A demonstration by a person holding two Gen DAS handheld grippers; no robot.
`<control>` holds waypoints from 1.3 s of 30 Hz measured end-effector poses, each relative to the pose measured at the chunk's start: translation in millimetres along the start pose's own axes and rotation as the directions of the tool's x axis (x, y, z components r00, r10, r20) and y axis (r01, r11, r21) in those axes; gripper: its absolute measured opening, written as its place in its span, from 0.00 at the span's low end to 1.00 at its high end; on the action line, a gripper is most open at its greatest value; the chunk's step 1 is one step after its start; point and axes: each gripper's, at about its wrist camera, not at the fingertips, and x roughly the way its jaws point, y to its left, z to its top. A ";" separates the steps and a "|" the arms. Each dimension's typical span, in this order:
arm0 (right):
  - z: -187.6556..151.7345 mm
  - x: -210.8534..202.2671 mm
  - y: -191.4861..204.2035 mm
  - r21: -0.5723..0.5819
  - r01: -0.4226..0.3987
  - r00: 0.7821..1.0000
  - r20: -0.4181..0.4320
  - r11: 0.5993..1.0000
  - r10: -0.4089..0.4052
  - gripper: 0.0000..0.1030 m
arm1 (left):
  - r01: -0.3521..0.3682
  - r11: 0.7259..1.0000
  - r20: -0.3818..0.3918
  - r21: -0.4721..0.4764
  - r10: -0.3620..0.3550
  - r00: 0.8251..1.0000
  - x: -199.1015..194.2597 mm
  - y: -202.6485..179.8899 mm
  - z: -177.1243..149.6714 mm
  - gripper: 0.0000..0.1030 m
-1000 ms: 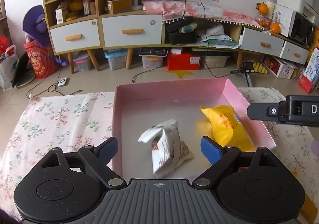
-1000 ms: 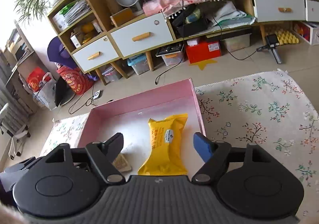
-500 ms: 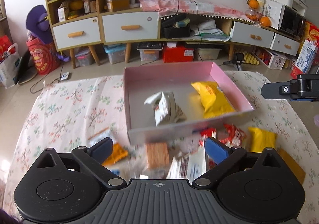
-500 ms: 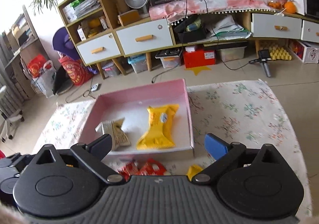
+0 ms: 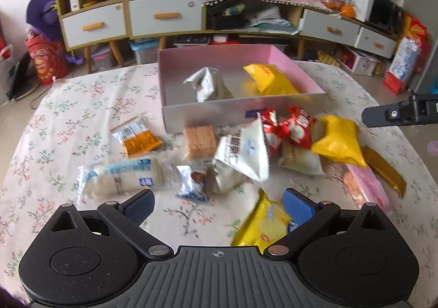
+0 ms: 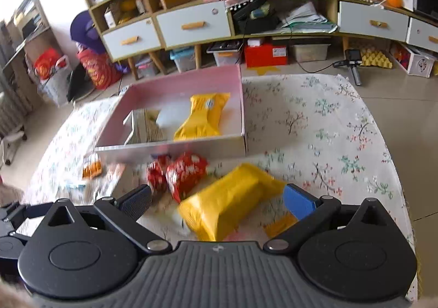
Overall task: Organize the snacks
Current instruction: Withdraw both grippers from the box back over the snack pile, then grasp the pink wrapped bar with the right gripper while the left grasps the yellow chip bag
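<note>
Loose snacks [image 5: 241, 154] lie mid-desk before the pink box [image 5: 290, 57], which holds two packets. Each pick should center one packet between the pads. The left claw [image 5: 217, 205] gapes wide, empty; the right claw [image 6: 217, 201], still opening, straddles a yellow packet [image 6: 230, 202] ungripped.

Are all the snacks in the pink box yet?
Not yet. Two are in the pink box: a white packet and a yellow packet. Both grippers are open, holding nothing; the right one's fingers are opening. Roughly a dozen snacks lie on the tablecloth.
</note>
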 end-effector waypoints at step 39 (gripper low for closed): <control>-86.4 12.8 -3.8 -0.247 -0.029 0.999 -0.032 0.969 0.022 0.95 | 0.185 0.937 0.021 0.295 -0.200 0.980 27.3 -42.3 -52.9 0.96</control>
